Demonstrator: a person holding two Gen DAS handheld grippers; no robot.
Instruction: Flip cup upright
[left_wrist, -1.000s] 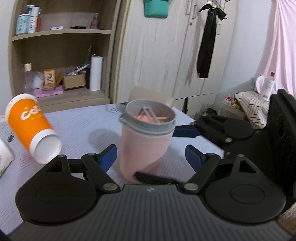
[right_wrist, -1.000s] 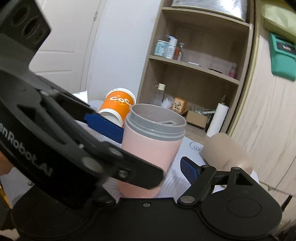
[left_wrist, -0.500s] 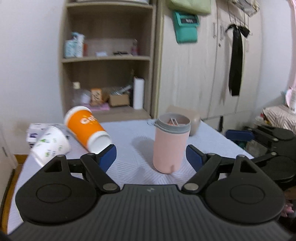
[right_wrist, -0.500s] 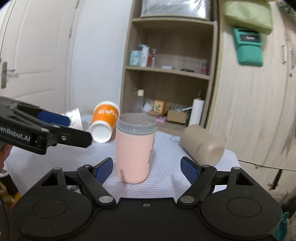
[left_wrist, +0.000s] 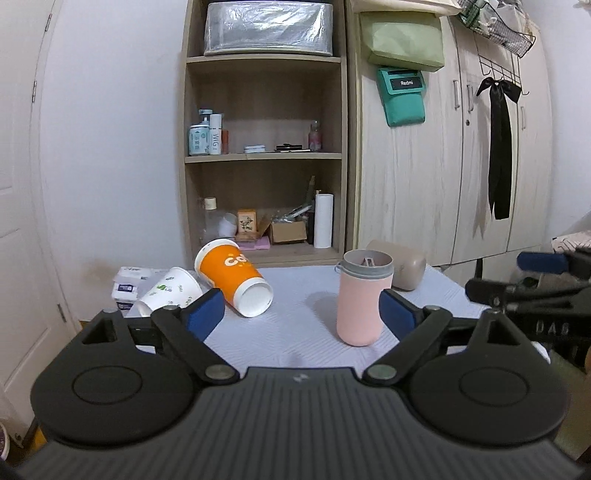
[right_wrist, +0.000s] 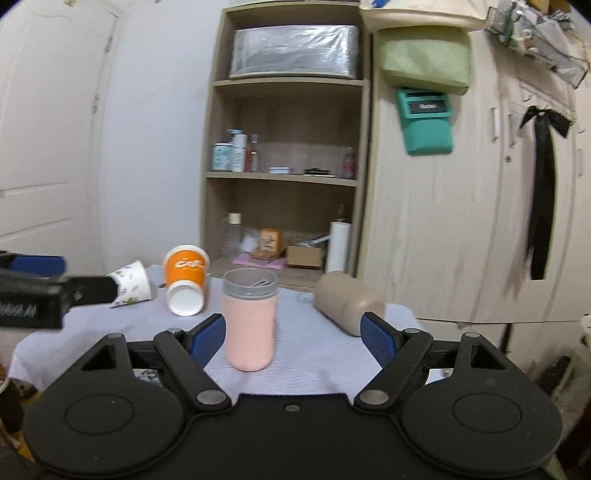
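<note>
Pink cup (left_wrist: 359, 303) upright on tabletop (left_wrist: 295, 332), grey rim up. Left hand-held gripper (left_wrist: 301, 314) and right hand-held gripper (right_wrist: 293, 334) both spread, holding nothing.

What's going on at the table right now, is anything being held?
Nothing is held. A person has a gripper in each hand, the left gripper and the right gripper, both open and back from the table. The pink cup stands upright with its grey rim on top. The orange cup, the white paper cup and the beige cup lie on their sides.
</note>
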